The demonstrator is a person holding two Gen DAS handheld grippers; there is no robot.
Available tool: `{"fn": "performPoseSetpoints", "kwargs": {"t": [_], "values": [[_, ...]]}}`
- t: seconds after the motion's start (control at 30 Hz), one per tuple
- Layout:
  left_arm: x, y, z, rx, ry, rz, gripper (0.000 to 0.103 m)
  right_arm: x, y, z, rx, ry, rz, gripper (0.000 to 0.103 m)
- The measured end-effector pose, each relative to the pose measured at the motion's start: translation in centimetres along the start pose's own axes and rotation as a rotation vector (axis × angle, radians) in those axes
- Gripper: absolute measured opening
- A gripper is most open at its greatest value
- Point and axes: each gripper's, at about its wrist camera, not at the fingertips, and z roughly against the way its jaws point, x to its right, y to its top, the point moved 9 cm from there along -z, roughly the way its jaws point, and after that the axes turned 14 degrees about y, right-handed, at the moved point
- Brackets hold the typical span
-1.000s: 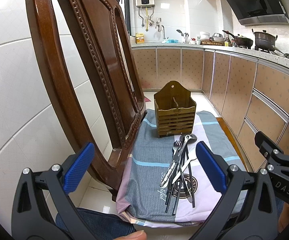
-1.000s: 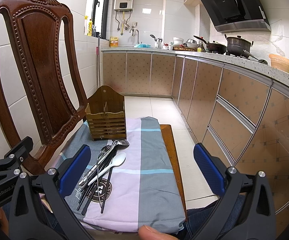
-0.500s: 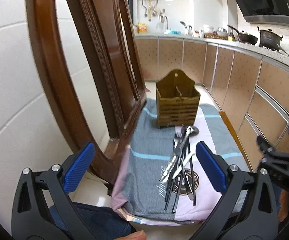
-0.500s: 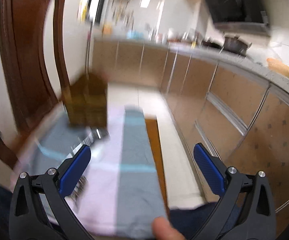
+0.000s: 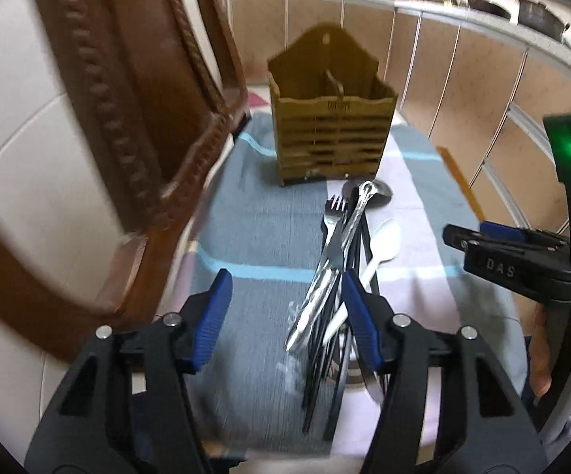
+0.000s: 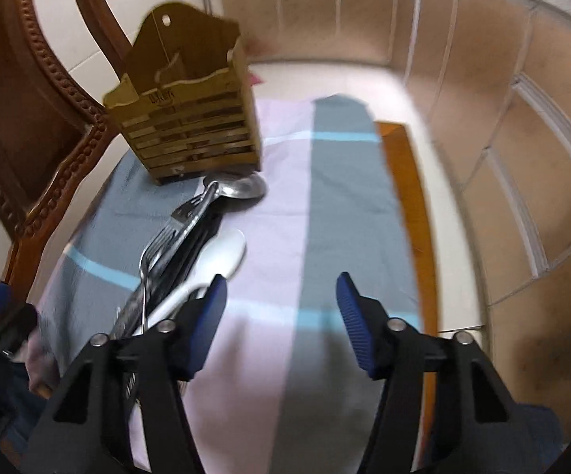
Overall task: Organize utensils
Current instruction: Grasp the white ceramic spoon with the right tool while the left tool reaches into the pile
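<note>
A pile of utensils [image 5: 340, 272] lies on a striped cloth [image 5: 254, 233]: a metal fork [image 5: 335, 213], a metal ladle [image 5: 368, 191], a white plastic spoon [image 5: 384, 243] and black chopsticks. A brown wooden slotted utensil holder [image 5: 331, 126] stands upright behind the pile. My left gripper [image 5: 287, 308] is open and empty, just above the near end of the pile. My right gripper [image 6: 281, 308] is open and empty, to the right of the pile [image 6: 183, 249], over the cloth [image 6: 337, 213]. The holder shows in the right wrist view [image 6: 190, 118] too.
A carved wooden chair back [image 5: 119, 110] rises at the left, close to the holder. Kitchen cabinets [image 5: 463, 79] run along the right and back. The wooden seat edge [image 6: 408, 213] shows to the right of the cloth. The right gripper's body [image 5: 522, 264] shows at the left view's right side.
Both grippers have dropped down and moved forward toward the cloth. The left one now hangs over the utensil pile; the right one is low over the cloth beside it. Both stay open.
</note>
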Motion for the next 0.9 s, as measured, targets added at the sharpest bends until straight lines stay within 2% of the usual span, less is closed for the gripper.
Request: {"fn": "performPoseSetpoints", "kwargs": {"t": [0.07,0.17,0.23,0.37,0.4,0.43,0.5,0.6,0.63,0.8,0.9], "values": [[1.5,1.0,-1.8,-0.024,-0.024,-0.050,0.057,-0.1,0.7,-1.6,-0.035,0.034,-0.001,0.049],[3.6,2.2,-3.9,-0.045,-0.042,-0.117,0.059,0.1,1.1,-2.8,-0.062,0.081,-0.010,0.049],[5.1,2.8,-5.4,-0.077,-0.050,-0.175,0.062,0.9,0.9,-2.8,-0.060,0.071,-0.011,0.049],[7.5,3.0,-8.2,-0.129,-0.027,-0.277,0.059,2.5,0.5,-2.7,-0.053,0.047,-0.023,0.049],[7.6,3.0,-8.5,-0.139,-0.024,-0.285,0.053,2.8,0.6,-2.8,-0.052,0.051,-0.026,0.049],[8.0,3.0,-9.2,-0.157,-0.026,-0.292,0.042,3.0,0.6,-2.8,-0.052,0.058,-0.028,0.048],[8.3,3.0,-10.2,-0.198,-0.057,-0.279,0.026,3.2,0.6,-3.0,-0.056,0.058,-0.026,0.048],[8.2,3.1,-11.0,-0.243,-0.119,-0.232,0.013,3.1,0.4,-3.3,-0.066,0.067,-0.019,0.048],[8.3,3.1,-11.3,-0.262,-0.144,-0.223,0.010,3.0,0.4,-3.4,-0.069,0.074,-0.016,0.048],[8.3,3.2,-11.3,-0.261,-0.157,-0.222,0.006,1.3,1.4,-4.3,-0.066,0.147,0.011,0.048],[7.9,3.5,-10.7,-0.246,-0.166,-0.211,0.005,0.1,1.9,-5.5,-0.088,0.225,0.019,0.048]]}}
